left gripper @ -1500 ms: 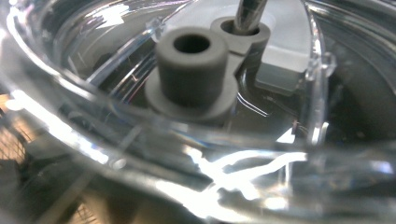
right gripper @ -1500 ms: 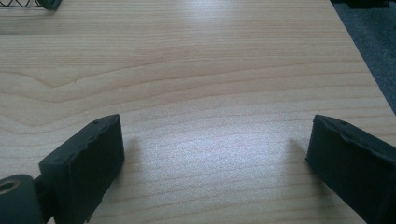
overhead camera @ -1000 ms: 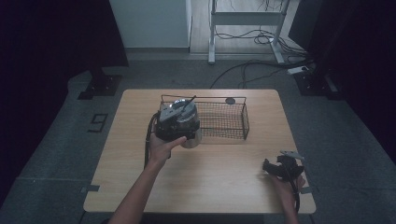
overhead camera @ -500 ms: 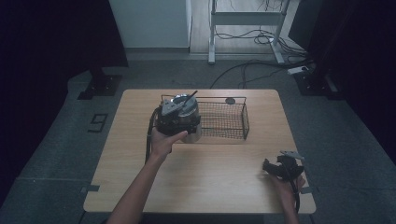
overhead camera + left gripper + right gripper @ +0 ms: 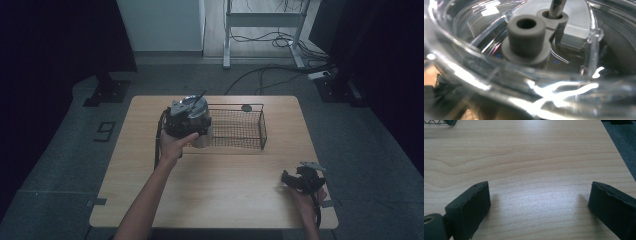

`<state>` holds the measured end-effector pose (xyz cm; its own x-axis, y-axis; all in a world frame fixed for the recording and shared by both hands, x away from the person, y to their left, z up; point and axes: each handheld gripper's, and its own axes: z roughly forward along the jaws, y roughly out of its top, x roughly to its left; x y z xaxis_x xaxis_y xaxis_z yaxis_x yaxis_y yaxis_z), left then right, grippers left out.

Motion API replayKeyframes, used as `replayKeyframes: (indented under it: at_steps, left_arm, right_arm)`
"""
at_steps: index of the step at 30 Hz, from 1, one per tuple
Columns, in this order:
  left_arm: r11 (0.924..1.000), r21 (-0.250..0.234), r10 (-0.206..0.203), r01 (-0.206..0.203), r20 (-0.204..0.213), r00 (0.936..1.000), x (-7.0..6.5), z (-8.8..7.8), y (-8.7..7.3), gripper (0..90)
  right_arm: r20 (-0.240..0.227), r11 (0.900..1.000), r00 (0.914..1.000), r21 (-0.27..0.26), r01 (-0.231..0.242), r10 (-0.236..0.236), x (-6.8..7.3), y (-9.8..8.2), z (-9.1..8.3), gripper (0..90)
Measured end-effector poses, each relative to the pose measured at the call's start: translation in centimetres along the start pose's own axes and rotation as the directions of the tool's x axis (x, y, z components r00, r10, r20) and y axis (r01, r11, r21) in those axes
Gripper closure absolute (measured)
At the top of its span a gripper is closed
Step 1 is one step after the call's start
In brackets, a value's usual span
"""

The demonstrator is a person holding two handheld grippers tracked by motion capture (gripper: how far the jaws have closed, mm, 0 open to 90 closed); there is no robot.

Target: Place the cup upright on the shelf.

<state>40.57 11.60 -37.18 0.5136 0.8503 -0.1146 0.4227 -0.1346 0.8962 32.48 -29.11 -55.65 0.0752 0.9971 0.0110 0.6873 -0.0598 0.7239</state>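
Jaws of the right gripper are standing wide apart over bare wood, nothing lying between them, as the right gripper view is showing. In the high view this right gripper is resting in the person's hand near the near right corner of the counter, well apart from everything else.

Over at the far left, the left gripper is gripped in the person's left hand and is sitting right at the left end of the black wire basket. A clear glass container is hanging just below it, at the basket's left end; whether it is inside the basket or just outside its wall I cannot tell. The left gripper view is looking straight into that clear glass container, with a grey moulded piece with two round sockets showing behind the glass and a thin metal rod standing in the farther socket. The left jaws themselves are hidden behind the glass, so I cannot tell from the pictures how they are standing, though the container seems to be carried by them.

A small dark round object is lying on the counter just beyond the basket's far rim.
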Motion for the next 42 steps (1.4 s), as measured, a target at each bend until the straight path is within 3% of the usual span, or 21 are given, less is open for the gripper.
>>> replayKeyframes:
  at_steps: [33, 42]
  left_arm:
    - [0.9994, 0.012, 0.032, -0.032, -0.031, 0.9990, -0.4, 3.5, 3.1, 3.7]
    - [0.9990, 0.019, 0.040, -0.039, -0.049, 0.9980, -0.3, 5.1, 3.6, 3.7]
  right_arm:
    - [0.004, 1.000, 1.0000, 0.000, -0.004, 0.004, 0.0, 0.0, 0.0, 3.9]
    - [0.004, 1.000, 1.0000, 0.000, -0.004, 0.004, 0.0, 0.0, 0.0, 3.9]
